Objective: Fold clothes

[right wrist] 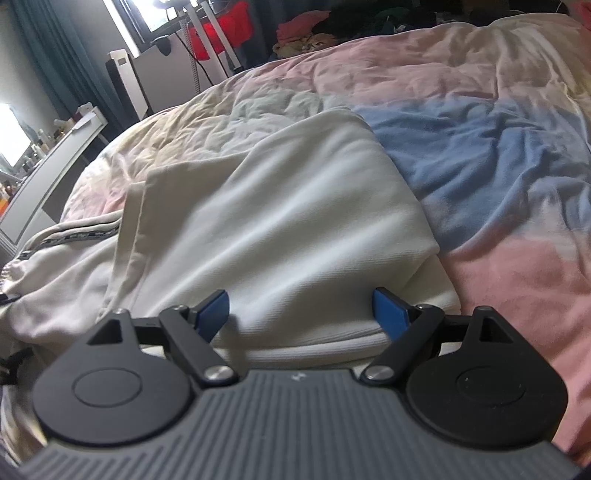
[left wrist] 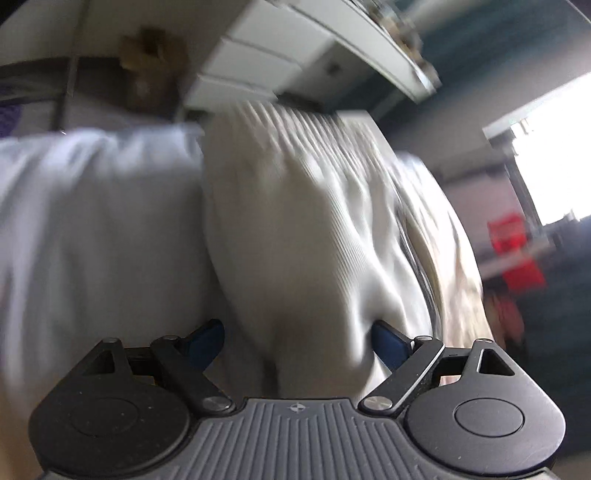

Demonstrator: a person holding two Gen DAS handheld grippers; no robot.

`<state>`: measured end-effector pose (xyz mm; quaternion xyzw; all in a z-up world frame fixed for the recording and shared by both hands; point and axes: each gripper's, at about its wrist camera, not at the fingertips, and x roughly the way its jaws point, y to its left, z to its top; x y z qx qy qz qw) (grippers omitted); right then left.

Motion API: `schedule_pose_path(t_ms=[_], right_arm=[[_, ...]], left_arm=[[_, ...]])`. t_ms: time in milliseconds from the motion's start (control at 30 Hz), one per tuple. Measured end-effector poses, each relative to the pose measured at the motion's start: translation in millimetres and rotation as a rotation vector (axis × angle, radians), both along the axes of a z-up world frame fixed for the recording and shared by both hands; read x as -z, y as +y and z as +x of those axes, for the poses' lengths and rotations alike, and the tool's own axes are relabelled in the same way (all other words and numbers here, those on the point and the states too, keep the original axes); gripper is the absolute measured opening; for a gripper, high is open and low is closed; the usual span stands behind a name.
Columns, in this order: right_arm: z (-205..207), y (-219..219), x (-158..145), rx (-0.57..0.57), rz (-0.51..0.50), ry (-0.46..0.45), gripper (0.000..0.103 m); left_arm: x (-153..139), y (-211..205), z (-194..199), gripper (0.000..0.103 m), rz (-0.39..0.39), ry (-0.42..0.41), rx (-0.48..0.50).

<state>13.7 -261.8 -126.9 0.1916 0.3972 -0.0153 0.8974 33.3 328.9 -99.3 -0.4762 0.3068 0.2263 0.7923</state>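
Right wrist view, nearest first: the right gripper (right wrist: 301, 312) hangs over the near hem of a folded white ribbed-cotton garment (right wrist: 280, 221), its blue pads (right wrist: 389, 314) spread wide with the cloth under the gap and nothing pinched. That pose reads as a hand waiting above a finished fold, or ready to press the stack flat, rather than gripping. Beside the fold, to its left and touching it, a cream jacket with a dark patterned stripe along its sleeve (right wrist: 62, 236) lies loose, probably next in line. Both rest on a rumpled quilt in pale pink, blue and cream patches (right wrist: 498, 177), a soft surface that will let an edge sink and slide. Beyond the bed stand a white tower-like unit (right wrist: 122, 81), teal curtains (right wrist: 66, 66), a heap of coloured clothes (right wrist: 310, 33) and a bright window (right wrist: 155, 14).

Left wrist view is badly smeared. The left gripper (left wrist: 299, 345) also stands wide, and white ribbed cloth (left wrist: 306, 240) fills the gap between the pads, brushing the right-hand one; I judge it freed, not clamped. Farther off show white drawers (left wrist: 258, 62) and something red (left wrist: 513, 251).
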Motion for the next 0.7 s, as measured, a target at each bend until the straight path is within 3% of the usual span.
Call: schedule_pose_path(t_ms=[100, 133, 200, 300, 400, 567, 700], right_arm=[[1.2, -1.6, 3.1, 0.002, 0.009, 0.003, 0.086], [1.7, -1.0, 3.8, 0.001, 0.007, 0.004, 0.087], [3.4, 0.3, 4.4, -0.002, -0.005, 0.008, 0.087], [6.0, 1.3, 3.7, -0.003, -0.009, 0.013, 0.087], [6.0, -7.9, 2.6, 0.013, 0.046, 0.008, 0.087], [3.5, -26.3, 0.1, 0.058, 0.156, -0.001, 0.085], [1.0, -36.3, -4.1, 0.084, 0.191, -0.010, 0.085]], left_arm=[[0.7, 20.6, 2.9, 0.085, 0.026, -0.034, -0.047], [-1.2, 24.2, 3.7, 0.078, 0.041, -0.042, -0.057], [-13.3, 23.8, 3.9, 0.053, 0.113, -0.040, -0.074], [-35.2, 20.3, 6.8, 0.035, 0.208, -0.035, -0.067], [-68.1, 3.9, 11.4, 0.027, 0.339, -0.048, -0.016], [-126.4, -75.2, 24.6, 0.025, 0.614, -0.138, 0.048], [-162.6, -142.9, 28.0, 0.024, 0.733, -0.228, 0.091]])
